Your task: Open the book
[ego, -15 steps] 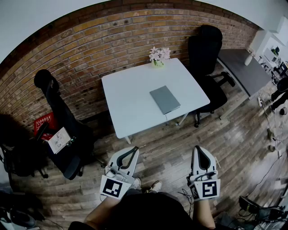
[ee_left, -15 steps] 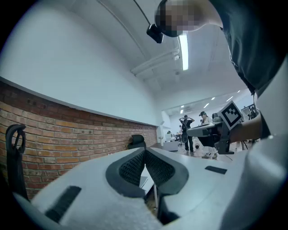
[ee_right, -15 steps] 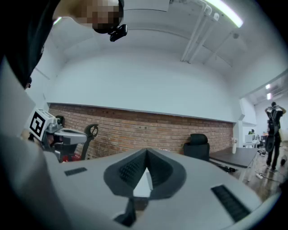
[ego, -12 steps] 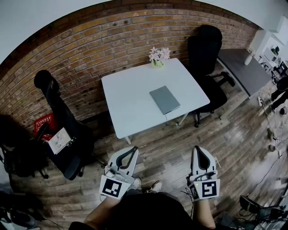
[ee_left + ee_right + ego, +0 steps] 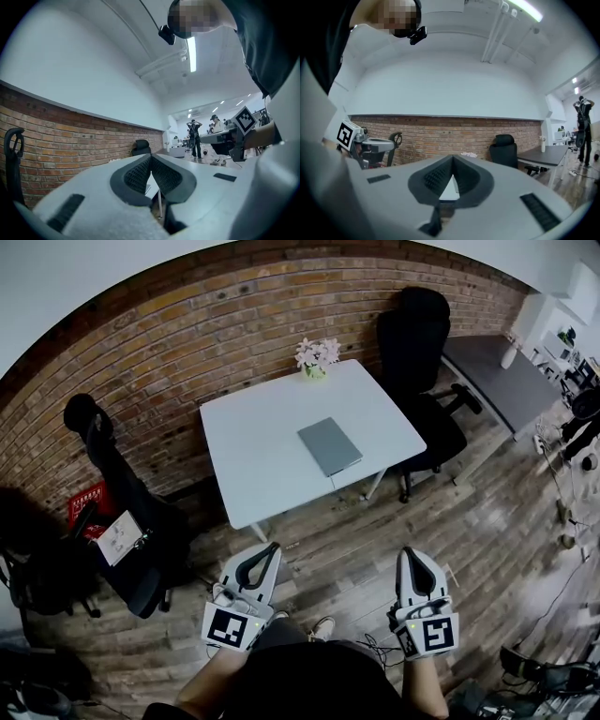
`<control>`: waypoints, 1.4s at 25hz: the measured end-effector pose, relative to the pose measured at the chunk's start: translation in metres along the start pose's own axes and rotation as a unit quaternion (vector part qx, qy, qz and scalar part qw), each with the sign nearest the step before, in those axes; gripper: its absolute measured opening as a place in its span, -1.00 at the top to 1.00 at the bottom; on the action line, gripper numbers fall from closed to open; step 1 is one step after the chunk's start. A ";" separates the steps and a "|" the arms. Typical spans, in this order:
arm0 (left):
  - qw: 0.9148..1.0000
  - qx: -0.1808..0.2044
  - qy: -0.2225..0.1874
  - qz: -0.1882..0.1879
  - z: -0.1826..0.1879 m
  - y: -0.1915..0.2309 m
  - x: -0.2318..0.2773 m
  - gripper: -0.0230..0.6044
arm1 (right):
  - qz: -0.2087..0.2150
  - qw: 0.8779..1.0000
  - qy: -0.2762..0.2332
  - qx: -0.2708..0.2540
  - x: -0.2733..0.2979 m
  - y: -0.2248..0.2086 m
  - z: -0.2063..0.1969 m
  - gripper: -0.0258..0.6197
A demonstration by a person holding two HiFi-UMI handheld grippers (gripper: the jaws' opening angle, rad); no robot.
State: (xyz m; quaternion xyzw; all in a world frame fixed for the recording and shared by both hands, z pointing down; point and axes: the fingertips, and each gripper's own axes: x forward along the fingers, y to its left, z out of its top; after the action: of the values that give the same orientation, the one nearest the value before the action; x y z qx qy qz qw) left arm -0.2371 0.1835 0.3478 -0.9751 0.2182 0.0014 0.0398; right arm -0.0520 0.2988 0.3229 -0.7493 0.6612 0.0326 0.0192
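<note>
A closed grey book (image 5: 329, 445) lies flat near the front right of the white table (image 5: 253, 442), far ahead of both grippers. The left gripper (image 5: 273, 547) is held low over the wooden floor, short of the table, shut and empty. Level with it to the right, the right gripper (image 5: 416, 553) is shut with nothing in it. In the left gripper view the left gripper (image 5: 150, 156) has its dark pads meeting at the tip. The right gripper view shows the right gripper (image 5: 452, 158) with its tips together, the table's edge behind them.
A pot of pale flowers (image 5: 314, 356) stands at the table's far edge. Black office chairs (image 5: 420, 343) (image 5: 117, 484) flank the table, with a brick wall (image 5: 169, 343) behind. A grey desk (image 5: 497, 381) is at right, a red crate (image 5: 89, 504) at left. Cables lie on the floor.
The whole scene has slid a little to the left in the head view. Both grippers stay low in front of the person, shut, and hold nothing.
</note>
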 end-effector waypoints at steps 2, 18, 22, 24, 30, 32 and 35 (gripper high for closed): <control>1.000 0.009 -0.002 0.004 0.000 -0.004 0.002 0.84 | -0.006 1.000 0.012 0.000 -0.008 -0.010 -0.008 0.89; 1.000 0.013 0.013 -0.011 -0.036 0.018 0.088 0.84 | -0.031 0.998 0.054 0.007 0.031 -0.075 -0.044 0.89; 1.000 0.008 0.004 -0.010 -0.039 0.046 0.133 0.84 | -0.029 0.997 0.070 -0.010 0.076 -0.095 -0.049 0.89; 1.000 0.007 0.000 -0.010 -0.042 0.061 0.156 0.84 | -0.022 0.997 0.074 -0.014 0.101 -0.101 -0.050 0.89; 1.000 -0.018 -0.005 -0.005 -0.040 0.106 0.217 0.84 | 0.010 0.998 0.064 -0.028 0.184 -0.112 -0.035 0.89; 0.999 -0.032 0.004 -0.007 -0.043 0.120 0.232 0.84 | 0.007 0.997 0.073 -0.031 0.207 -0.118 -0.035 0.89; 0.999 -0.034 0.006 -0.011 -0.049 0.138 0.249 0.84 | 0.015 0.998 0.065 -0.014 0.237 -0.116 -0.028 0.89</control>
State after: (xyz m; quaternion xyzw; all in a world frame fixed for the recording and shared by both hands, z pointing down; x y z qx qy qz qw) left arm -0.0717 -0.0504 0.3808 -0.9782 0.2075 0.0023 0.0051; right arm 0.0933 0.0768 0.3313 -0.7402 0.6714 -0.0071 -0.0348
